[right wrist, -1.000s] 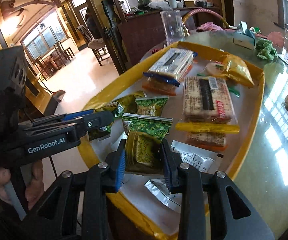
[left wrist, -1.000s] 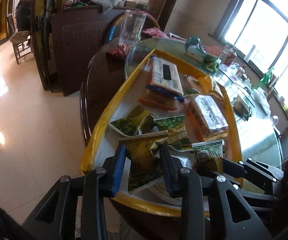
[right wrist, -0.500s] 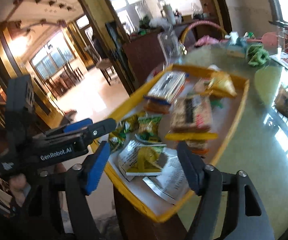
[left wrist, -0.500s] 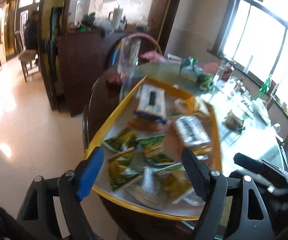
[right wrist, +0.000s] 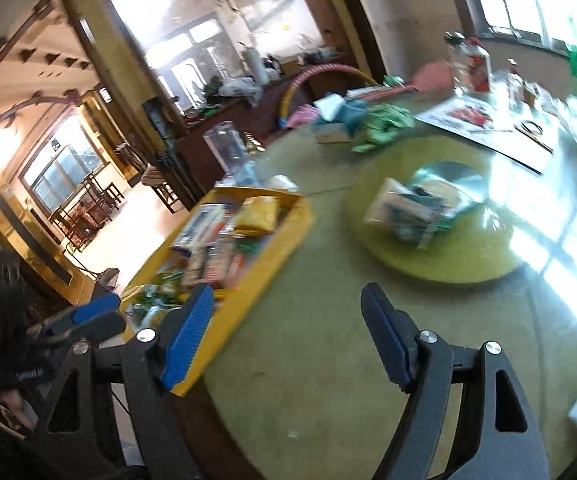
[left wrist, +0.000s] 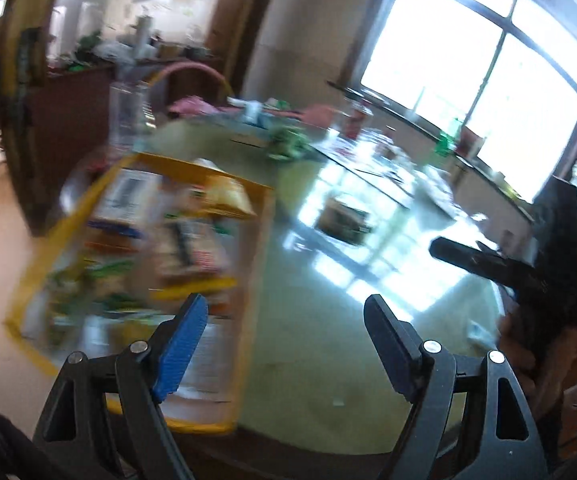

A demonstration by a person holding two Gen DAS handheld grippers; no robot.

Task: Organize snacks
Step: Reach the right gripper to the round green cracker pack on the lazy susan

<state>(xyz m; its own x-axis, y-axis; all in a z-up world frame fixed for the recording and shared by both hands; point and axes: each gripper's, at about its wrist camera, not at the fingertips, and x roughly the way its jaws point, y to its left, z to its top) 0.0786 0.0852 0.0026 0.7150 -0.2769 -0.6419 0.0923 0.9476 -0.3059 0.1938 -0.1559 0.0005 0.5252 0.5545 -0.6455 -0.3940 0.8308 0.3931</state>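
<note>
A yellow tray (left wrist: 256,264) (right wrist: 288,236) full of snack packets sits at the left edge of the round table, blurred in both views. A yellow packet (left wrist: 224,196) (right wrist: 258,216) lies at its far end, biscuit packs (left wrist: 192,248) in the middle. My left gripper (left wrist: 284,340) is open and empty, above the table just right of the tray. My right gripper (right wrist: 286,328) is open and empty, above the bare table right of the tray. A loose snack bag (right wrist: 412,208) (left wrist: 342,220) lies on the green turntable (right wrist: 468,256).
A clear jar (right wrist: 228,148) (left wrist: 128,116) stands behind the tray. A green cloth (right wrist: 384,124), papers (right wrist: 488,128) and bottles (right wrist: 470,64) crowd the far table. The other gripper shows at left in the right wrist view (right wrist: 88,316) and at right in the left wrist view (left wrist: 488,260).
Both grippers let go of their green snack packets, opened wide, pulled back from the tray and swung right over the table.
</note>
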